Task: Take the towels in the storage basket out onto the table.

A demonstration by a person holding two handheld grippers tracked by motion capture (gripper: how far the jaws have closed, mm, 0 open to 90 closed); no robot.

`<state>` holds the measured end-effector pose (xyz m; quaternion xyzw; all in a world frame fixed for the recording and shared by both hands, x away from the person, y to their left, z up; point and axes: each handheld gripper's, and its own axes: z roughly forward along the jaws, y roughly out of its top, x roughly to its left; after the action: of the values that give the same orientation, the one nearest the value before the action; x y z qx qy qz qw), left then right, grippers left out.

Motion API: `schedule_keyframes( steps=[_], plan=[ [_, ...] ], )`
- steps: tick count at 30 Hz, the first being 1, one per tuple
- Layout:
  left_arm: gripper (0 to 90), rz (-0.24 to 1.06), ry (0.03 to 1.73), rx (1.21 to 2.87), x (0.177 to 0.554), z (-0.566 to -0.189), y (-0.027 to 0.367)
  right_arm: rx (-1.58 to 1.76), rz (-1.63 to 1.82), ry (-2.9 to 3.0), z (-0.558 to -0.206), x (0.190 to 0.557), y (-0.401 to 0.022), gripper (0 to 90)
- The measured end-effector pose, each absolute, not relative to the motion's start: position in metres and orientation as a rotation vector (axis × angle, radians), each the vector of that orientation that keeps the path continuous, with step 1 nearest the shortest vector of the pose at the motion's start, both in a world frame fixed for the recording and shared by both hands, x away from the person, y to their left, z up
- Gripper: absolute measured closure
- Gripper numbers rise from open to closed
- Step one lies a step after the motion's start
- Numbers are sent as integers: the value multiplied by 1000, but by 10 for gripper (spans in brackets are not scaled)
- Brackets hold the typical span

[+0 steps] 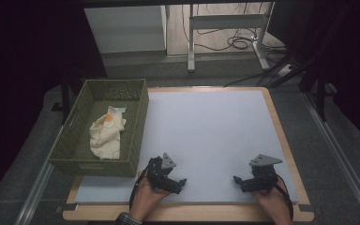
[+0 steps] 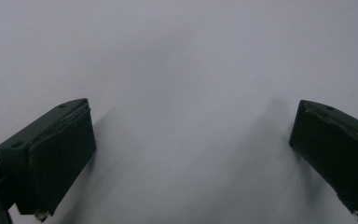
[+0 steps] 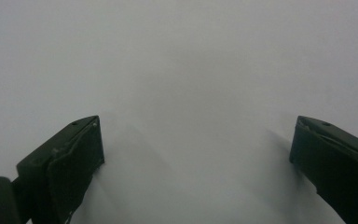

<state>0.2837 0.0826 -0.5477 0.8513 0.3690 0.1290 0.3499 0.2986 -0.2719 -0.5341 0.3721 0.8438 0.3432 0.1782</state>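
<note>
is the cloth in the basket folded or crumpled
Crumpled: the cream cloth lies bunched in uneven folds on the floor of the green basket.

Bare mat (image 1: 206,136) ahead lies open; green basket (image 1: 138,136) walls the left.

A pale grey mat (image 1: 206,140) covers most of the wooden tabletop (image 1: 290,154) — the wood shows as a thin border along its right and near edges. Beyond the table stands a white metal frame (image 1: 225,21) on a wooden floor, with black cables (image 1: 236,43) looped beneath it (some trail off to the right). Dark surroundings flank both sides.
</note>
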Motion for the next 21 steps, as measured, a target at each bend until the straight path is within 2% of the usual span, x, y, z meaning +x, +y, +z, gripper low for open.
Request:
schedule_keyframes(
  steps=[21],
  plan=[
    [0,331,958,2204,284,-548,83,1053,973,2387,-534,298,-272,30]
  ],
)
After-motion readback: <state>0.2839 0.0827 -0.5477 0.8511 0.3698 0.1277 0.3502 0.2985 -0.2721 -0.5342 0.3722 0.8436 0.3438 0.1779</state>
